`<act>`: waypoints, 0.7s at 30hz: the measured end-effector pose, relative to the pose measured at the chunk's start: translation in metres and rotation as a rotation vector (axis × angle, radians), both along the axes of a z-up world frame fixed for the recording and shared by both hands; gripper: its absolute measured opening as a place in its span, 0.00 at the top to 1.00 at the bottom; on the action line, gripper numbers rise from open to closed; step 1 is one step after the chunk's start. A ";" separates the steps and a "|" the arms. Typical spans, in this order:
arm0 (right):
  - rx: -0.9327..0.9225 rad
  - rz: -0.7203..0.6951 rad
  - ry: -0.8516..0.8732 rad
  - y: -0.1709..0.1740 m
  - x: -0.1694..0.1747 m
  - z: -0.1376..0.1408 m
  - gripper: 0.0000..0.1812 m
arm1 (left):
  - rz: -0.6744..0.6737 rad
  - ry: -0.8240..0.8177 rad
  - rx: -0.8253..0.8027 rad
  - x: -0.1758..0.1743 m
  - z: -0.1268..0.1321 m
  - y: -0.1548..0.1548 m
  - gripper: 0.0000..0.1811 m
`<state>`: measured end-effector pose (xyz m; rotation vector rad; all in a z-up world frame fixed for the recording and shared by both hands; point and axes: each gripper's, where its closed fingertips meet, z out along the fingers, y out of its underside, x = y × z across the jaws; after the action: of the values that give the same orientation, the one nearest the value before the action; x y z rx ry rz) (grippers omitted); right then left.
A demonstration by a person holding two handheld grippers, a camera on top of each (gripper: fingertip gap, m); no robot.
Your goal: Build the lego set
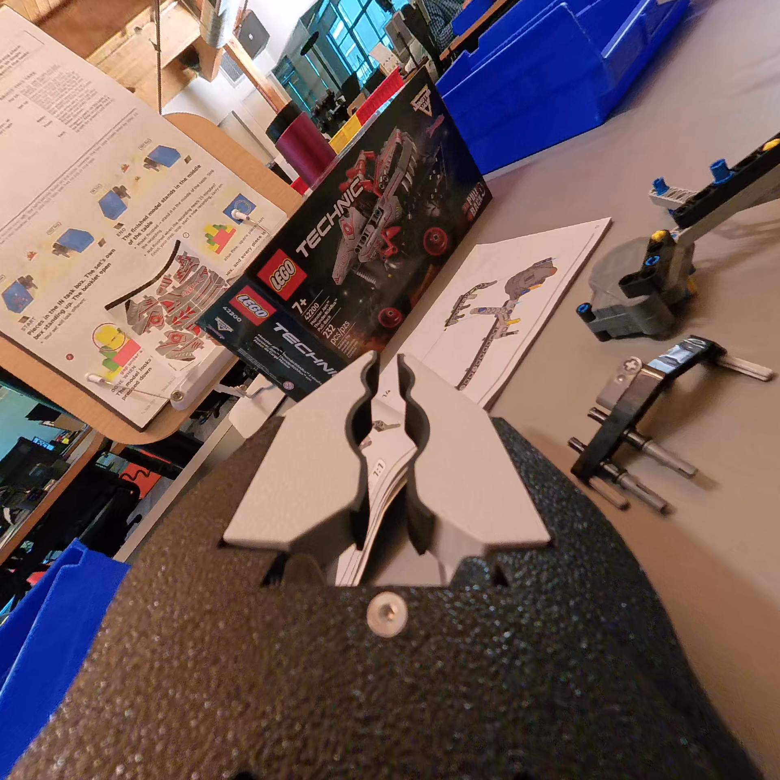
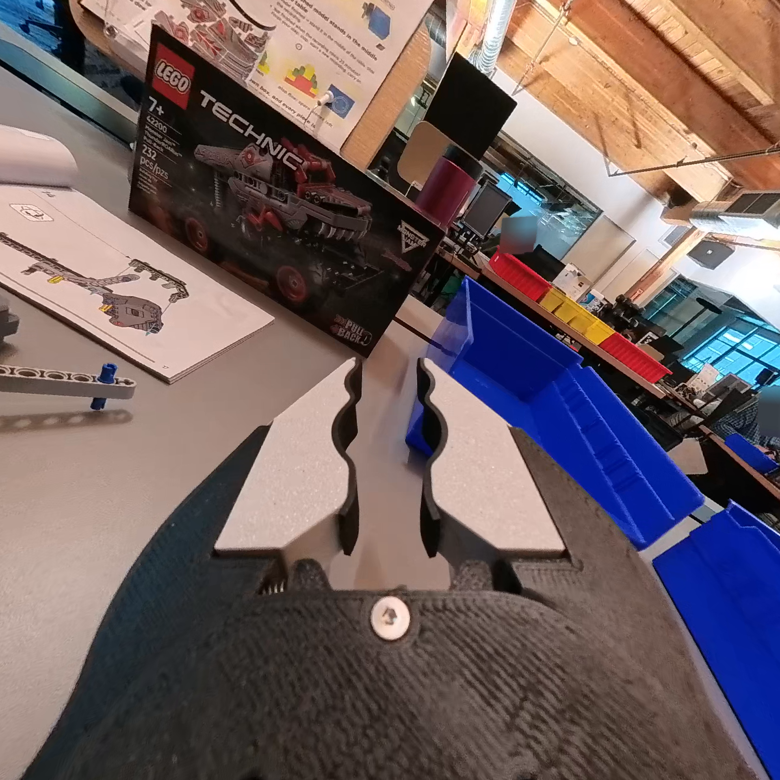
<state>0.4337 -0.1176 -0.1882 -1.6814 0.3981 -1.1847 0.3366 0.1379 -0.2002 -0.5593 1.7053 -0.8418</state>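
**Both grippers hovering, booklet open on the table**

While I hold both tools low over the grey table [image 2: 105,485], my left gripper [image 1: 387,367] points at the booklet [image 1: 519,304], its tips almost together with only a thin slit between them. Page edges show through that slit, but I cannot tell whether the fingers actually pinch the paper. My right gripper [image 2: 389,367] has a narrow gap between its fingers and nothing in it; I see bare table and the near corner of a blue bin [image 2: 527,380] through it.

Beyond the booklet the set box [image 1: 358,236] stands upright at the far side. Right of the booklet in the left view sits the partial model [image 1: 650,291], grey and black with blue and yellow pins, a long beam reaching off right. Nearer me lies a black piece [image 1: 624,426] with grey axles through it. In the right view a grey beam [image 2: 67,382] with a blue pin [image 2: 103,390] lies near the booklet's near corner.
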 end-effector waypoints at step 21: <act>-0.054 -0.006 -0.010 0.002 0.000 -0.005 0.88 | -0.062 0.077 -0.013 -0.004 -0.008 -0.012 0.98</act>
<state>0.4342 -0.1152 -0.1927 -1.7211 0.3673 -1.2178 0.3330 0.1262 -0.2084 -0.5558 1.7960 -0.8857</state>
